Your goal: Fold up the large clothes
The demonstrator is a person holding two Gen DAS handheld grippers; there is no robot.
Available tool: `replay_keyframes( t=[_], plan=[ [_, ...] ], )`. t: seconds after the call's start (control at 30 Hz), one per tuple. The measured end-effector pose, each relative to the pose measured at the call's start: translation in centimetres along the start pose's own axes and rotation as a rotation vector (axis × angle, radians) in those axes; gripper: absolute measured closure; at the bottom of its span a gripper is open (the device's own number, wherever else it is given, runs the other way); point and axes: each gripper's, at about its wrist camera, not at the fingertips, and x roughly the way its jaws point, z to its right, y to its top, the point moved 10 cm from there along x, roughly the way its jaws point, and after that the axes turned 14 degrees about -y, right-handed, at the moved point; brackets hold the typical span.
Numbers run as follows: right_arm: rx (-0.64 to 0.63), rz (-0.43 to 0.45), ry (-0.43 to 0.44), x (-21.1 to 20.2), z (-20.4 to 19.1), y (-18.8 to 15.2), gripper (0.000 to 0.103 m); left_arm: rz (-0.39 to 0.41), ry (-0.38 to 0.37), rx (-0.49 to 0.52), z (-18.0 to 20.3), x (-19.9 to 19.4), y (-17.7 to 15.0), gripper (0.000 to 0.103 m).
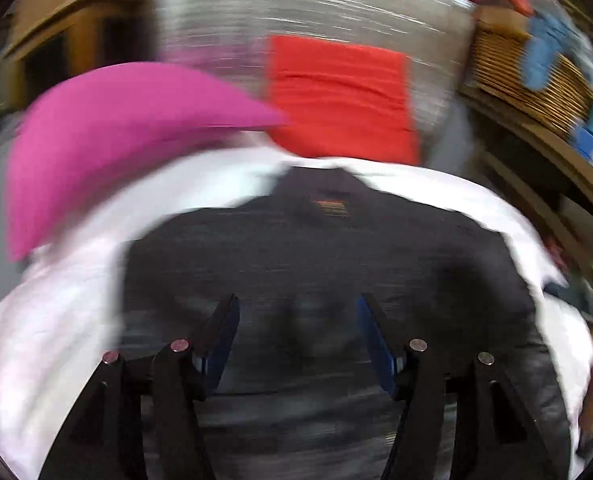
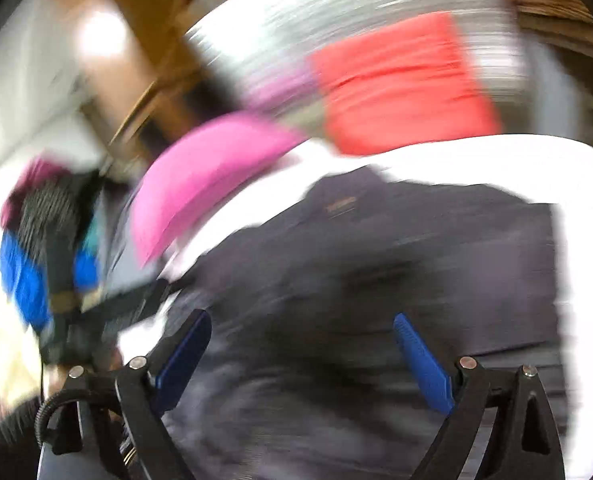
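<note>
Apparently no container, only dark garment

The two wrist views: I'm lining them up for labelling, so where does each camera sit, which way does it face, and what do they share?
Left wrist: on the left gripper, looking forward and down along its open fingers at the dark garment on a white sheet; only the fingers show.
Right wrist: on the right gripper, tilted, facing the same dark garment; its open fingers show.
Shared: dark garment, pink cloth, red cloth, white sheet; both blurred.
</note>
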Motion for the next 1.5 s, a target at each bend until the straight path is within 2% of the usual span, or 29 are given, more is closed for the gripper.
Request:
replay_keyframes(
  t=[0.07,0.13,0.17,0.2,0.23,0.37,0.43,0.47,0.5,0.53,0.57,0.6,0.77,0.83,0.87,0.9,0.93,1.03,1.17,1.23,1.33,1.37,1.47,1.5],
  plan=[
    [0.157,-0.048,-0.061,1.3,7.2,1.1,0.009,-0.022,-0.059,0.025,4.1,2.7,-0.2,0.041],
    [0.259,-0.106,-0.064,3.2,11.3,1.4,0.014,-0.045,-0.108,0.034,7.3,5.4,-0.5,0.041],
    [0.287,-0.14,-0.071,4.5,13.1,1.4,0.023,-0.057,-0.124,0.039,8.7,6.6,-0.6,0.041],
    [0.29,-0.161,-0.08,5.5,13.9,1.4,0.03,-0.068,-0.129,0.054,10.1,8.0,-0.7,0.041],
    [0.277,-0.181,-0.068,6.6,14.2,1.6,0.032,-0.073,-0.125,0.067,10.7,8.6,-0.8,0.041],
    [0.254,-0.176,-0.02,9.2,13.6,3.4,0.032,-0.134,-0.092,0.101,12.0,12.5,-2.0,0.041],
    [0.262,-0.234,-0.027,11.8,13.9,3.5,0.032,-0.154,-0.086,0.09,11.9,13.6,-2.7,0.04],
    [0.244,-0.253,-0.029,12.7,13.7,3.3,0.046,-0.15,-0.086,0.093,12.1,13.7,-2.8,0.04],
    [0.214,-0.267,-0.026,13.5,13.3,3.5,0.08,-0.151,-0.084,0.104,12.2,13.9,-3.0,0.04],
    [0.196,-0.269,-0.042,13.6,13.3,3.5,0.081,-0.155,-0.08,0.115,12.3,14.2,-3.1,0.04],
    [0.165,-0.246,-0.06,13.6,12.9,4.3,0.088,-0.154,-0.079,0.122,12.4,14.3,-3.2,0.04],
    [0.152,-0.219,-0.068,13.3,12.8,5.1,0.089,-0.151,-0.078,0.123,12.4,14.3,-3.3,0.04],
    [0.102,-0.21,-0.159,14.2,13.4,5.2,0.089,-0.137,-0.084,0.126,12.6,14.1,-3.6,0.039],
    [0.145,-0.194,-0.162,13.6,13.7,5.1,0.083,-0.136,-0.089,0.124,12.6,13.9,-3.7,0.039],
    [0.163,-0.19,-0.192,13.1,14.1,5.0,0.069,-0.135,-0.094,0.12,12.5,13.8,-3.8,0.039],
    [0.168,-0.184,-0.212,12.6,14.3,5.1,0.047,-0.133,-0.099,0.116,12.5,13.7,-3.8,0.039],
    [0.168,-0.165,-0.221,11.8,14.1,5.1,0.038,-0.132,-0.1,0.114,12.4,13.8,-3.7,0.039],
    [0.127,-0.101,-0.19,8.3,12.3,5.2,0.037,-0.131,-0.097,0.116,12.4,13.9,-3.7,0.039],
    [0.015,-0.042,-0.178,3.9,8.8,2.8,0.037,-0.131,-0.095,0.116,12.3,13.8,-3.8,0.039],
    [-0.053,-0.054,-0.216,3.8,8.0,0.8,0.037,-0.131,-0.091,0.118,12.3,14.0,-3.7,0.039],
    [-0.146,-0.158,-0.341,6.5,9.3,-2.7,0.037,-0.136,-0.088,0.116,12.4,13.9,-3.5,0.038],
    [-0.133,-0.173,-0.345,7.0,9.8,-3.1,0.037,-0.143,-0.087,0.112,12.4,13.6,-3.4,0.038],
    [-0.132,-0.131,-0.361,5.7,9.4,-2.0,0.034,-0.133,-0.113,0.082,12.2,11.1,-2.4,0.038],
    [-0.143,-0.116,-0.361,5.2,9.0,-1.7,0.034,-0.112,-0.098,0.086,11.7,9.8,-1.9,0.039]
  ],
)
